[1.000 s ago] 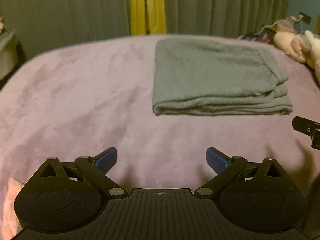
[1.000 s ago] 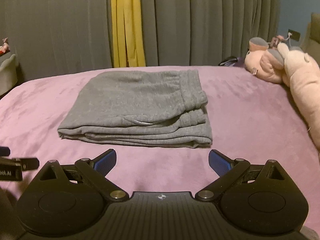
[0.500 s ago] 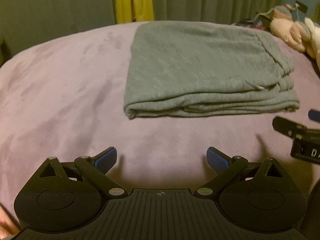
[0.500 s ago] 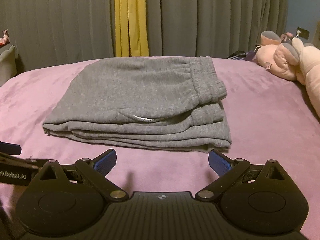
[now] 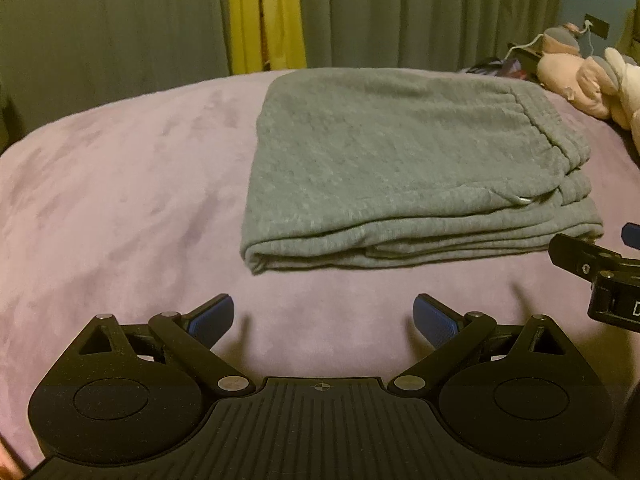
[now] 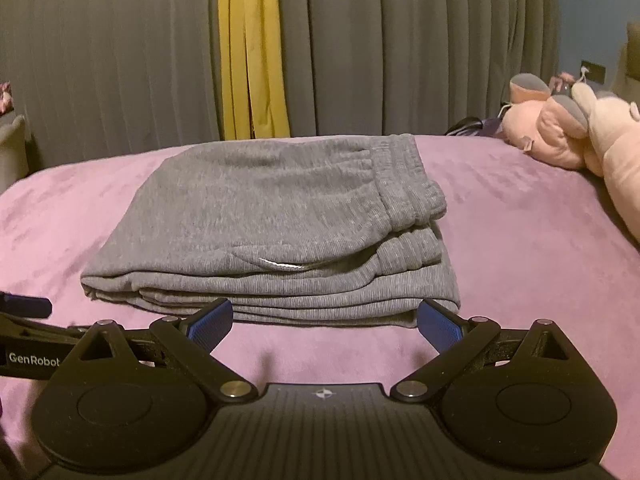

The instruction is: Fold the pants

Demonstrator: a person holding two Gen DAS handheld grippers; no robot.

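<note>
Grey sweatpants (image 5: 404, 168) lie folded in a thick rectangular stack on the purple bed cover (image 5: 120, 184), with the ribbed waistband at the right end. They also show in the right wrist view (image 6: 272, 232). My left gripper (image 5: 323, 320) is open and empty, a short way in front of the stack's near left corner. My right gripper (image 6: 325, 320) is open and empty, its blue pads (image 6: 436, 322) level with the stack's near edge. Each gripper shows at the edge of the other's view.
Pink plush toys (image 6: 580, 140) lie at the right of the bed. Grey curtains with a yellow strip (image 6: 252, 52) hang behind the bed. Bare bed cover stretches to the left of the pants.
Both grippers have moved forward towards the folded pants, which now fill more of each view. Both stay open. The pants have not moved.
</note>
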